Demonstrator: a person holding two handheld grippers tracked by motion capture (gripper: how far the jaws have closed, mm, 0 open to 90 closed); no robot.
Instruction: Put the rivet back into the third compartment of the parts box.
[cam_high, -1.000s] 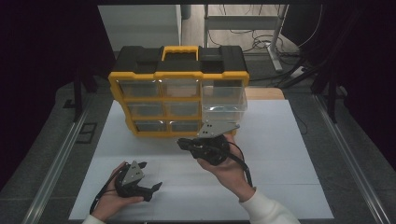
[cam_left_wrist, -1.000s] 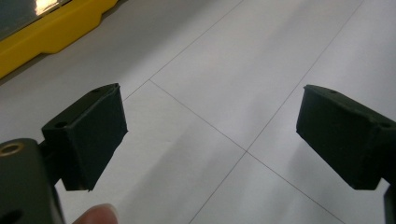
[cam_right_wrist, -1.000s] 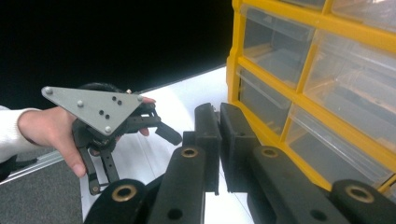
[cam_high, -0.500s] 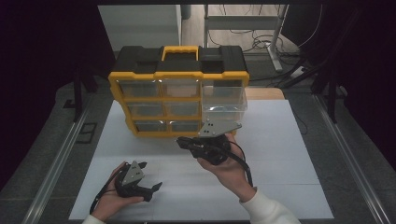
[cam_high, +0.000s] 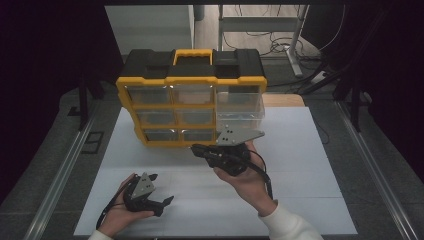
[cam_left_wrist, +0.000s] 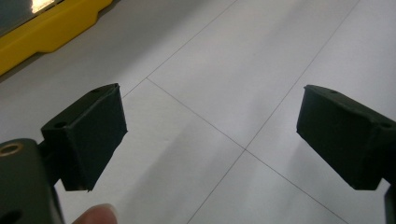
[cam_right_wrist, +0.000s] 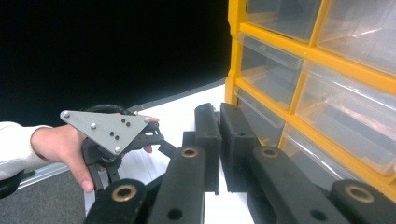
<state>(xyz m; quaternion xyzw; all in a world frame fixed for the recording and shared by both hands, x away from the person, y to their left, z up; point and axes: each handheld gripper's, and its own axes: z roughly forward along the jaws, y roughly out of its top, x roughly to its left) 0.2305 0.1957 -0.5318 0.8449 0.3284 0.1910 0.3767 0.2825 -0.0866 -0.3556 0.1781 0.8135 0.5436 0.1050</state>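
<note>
Right gripper (cam_high: 200, 149) hovers with jaws pressed together just in front of the organiser's (cam_high: 192, 82) bottom drawers.
Left gripper (cam_high: 161, 196), jaws spread wide and holding nothing, rests low on the white bench (cam_high: 300, 165) near its front edge, well apart from the yellow and black organiser, which stands upright at the bench's far side with its top-right drawer (cam_high: 240, 107) pulled out.
</note>
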